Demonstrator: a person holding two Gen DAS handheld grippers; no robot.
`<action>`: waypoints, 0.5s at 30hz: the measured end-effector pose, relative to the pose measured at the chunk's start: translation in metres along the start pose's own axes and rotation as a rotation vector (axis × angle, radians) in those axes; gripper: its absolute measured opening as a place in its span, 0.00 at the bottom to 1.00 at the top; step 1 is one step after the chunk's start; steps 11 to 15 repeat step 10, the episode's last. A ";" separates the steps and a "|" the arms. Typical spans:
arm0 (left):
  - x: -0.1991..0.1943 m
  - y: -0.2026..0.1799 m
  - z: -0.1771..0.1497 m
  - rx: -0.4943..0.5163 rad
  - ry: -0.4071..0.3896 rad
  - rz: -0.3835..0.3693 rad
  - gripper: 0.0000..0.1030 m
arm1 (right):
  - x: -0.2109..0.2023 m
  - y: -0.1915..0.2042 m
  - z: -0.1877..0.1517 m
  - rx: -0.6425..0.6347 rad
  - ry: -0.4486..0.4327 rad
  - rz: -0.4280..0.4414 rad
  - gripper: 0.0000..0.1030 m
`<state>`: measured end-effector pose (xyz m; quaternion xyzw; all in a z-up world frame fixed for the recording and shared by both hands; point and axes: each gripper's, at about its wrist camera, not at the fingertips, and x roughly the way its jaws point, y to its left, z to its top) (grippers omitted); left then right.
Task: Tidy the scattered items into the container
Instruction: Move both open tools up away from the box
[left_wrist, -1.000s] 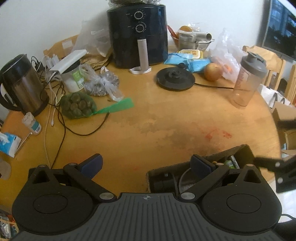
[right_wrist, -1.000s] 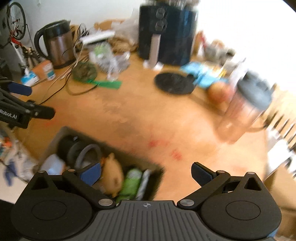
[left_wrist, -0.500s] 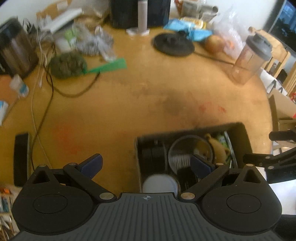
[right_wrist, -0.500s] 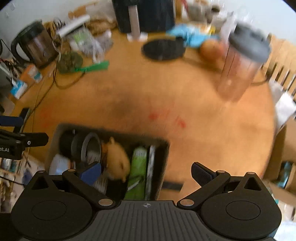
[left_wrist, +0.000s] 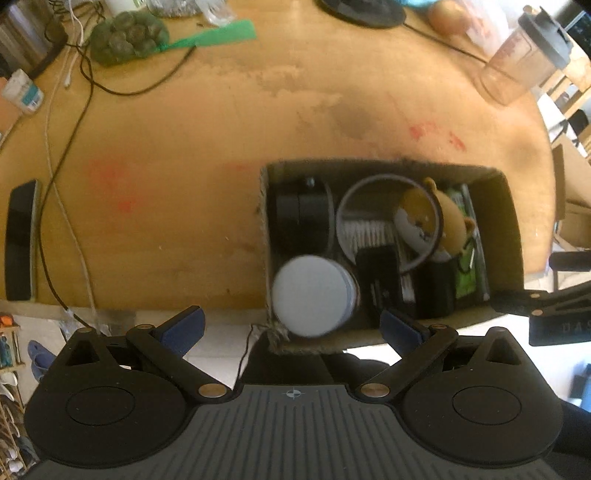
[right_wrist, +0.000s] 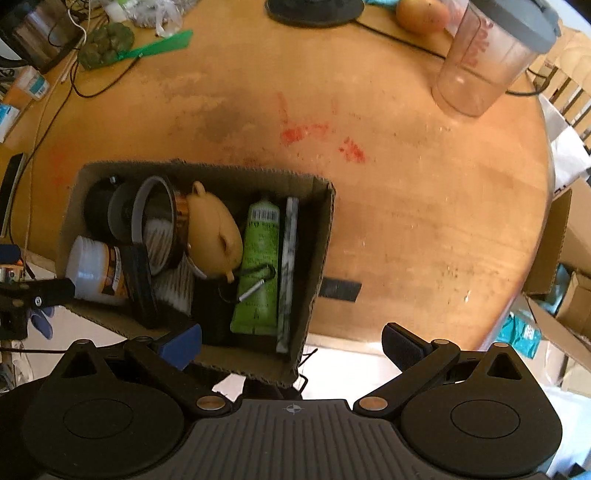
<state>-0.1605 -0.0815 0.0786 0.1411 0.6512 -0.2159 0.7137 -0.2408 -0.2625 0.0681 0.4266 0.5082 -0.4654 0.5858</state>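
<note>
Box sits at the table near edge, holding jar, bear and tube. My left gripper and right gripper hover above it, both spread wide, empty.

Little legible text is present. In the left wrist view, the black body of the right gripper at the right edge carries faint letters that appear to read "DAS"; the remainder is cut off. In the right wrist view, the green tube in the cardboard box carries a barcode and printed lines, too small to read. The clear shaker cup bears red lettering, blurred and illegible.
</note>
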 end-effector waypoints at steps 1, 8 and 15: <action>0.001 0.000 -0.001 0.001 0.005 -0.005 1.00 | 0.000 0.000 0.000 0.003 0.005 0.002 1.00; 0.000 -0.001 -0.002 -0.005 -0.001 -0.019 1.00 | 0.003 -0.001 -0.001 0.007 0.020 0.007 1.00; -0.001 -0.002 -0.001 -0.002 -0.007 -0.024 1.00 | 0.002 -0.001 0.000 0.006 0.019 0.006 1.00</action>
